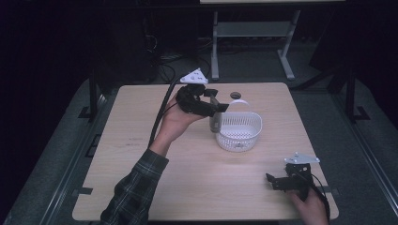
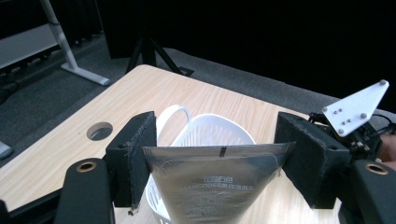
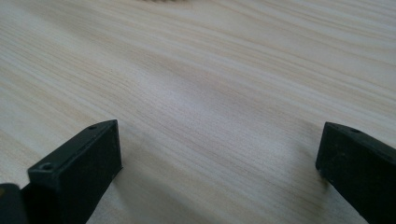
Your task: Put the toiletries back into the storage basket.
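I have the silver pouch clamped by its side edges in the jaws of my left gripper, hanging at the left rim of the white basket near the middle of the counter. I judge this the placing step: next I carry it right, over the basket's opening, then let go. My right gripper rests at the near right, jaws wide and empty.

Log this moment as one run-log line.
left tool: shut on silver pouch, above white basket rim | right tool: open, idle low over table | pouch not yet in basket
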`<action>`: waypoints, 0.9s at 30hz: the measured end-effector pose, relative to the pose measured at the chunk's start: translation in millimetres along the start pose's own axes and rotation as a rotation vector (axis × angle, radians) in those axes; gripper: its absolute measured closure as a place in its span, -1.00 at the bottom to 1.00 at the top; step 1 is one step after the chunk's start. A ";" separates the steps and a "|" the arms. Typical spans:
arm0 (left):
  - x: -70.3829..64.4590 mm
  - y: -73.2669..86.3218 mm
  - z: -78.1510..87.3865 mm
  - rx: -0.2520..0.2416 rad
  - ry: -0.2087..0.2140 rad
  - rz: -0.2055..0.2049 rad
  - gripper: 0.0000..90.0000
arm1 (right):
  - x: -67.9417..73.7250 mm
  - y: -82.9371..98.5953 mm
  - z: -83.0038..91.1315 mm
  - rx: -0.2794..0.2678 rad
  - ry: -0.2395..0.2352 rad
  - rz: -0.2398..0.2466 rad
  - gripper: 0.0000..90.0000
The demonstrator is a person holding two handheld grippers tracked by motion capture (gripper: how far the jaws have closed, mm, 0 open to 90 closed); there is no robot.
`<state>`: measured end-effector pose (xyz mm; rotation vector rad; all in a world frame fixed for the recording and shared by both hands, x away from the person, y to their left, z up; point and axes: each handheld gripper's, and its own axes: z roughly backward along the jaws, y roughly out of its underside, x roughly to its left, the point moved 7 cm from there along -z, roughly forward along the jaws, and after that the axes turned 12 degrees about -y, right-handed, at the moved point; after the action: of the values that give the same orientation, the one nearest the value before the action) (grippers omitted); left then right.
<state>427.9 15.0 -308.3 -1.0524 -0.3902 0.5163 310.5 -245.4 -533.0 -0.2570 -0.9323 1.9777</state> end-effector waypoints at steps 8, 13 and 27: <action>-1.7 -6.7 -8.6 -0.006 -0.006 -0.011 -0.33 | 0.0 0.0 0.0 0.000 0.000 0.000 -1.00; -4.7 -10.8 -14.3 -0.015 -0.005 -0.019 -0.33 | 0.3 0.0 0.0 0.000 -0.001 -0.002 -1.00; -13.6 -6.2 -32.3 -0.001 0.006 -0.030 -0.33 | 0.3 -0.1 0.1 0.000 -0.001 -0.003 -1.00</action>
<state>435.5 -18.4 -318.0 -1.0474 -0.4005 0.4865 310.2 -245.2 -532.8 -0.2552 -0.9330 1.9753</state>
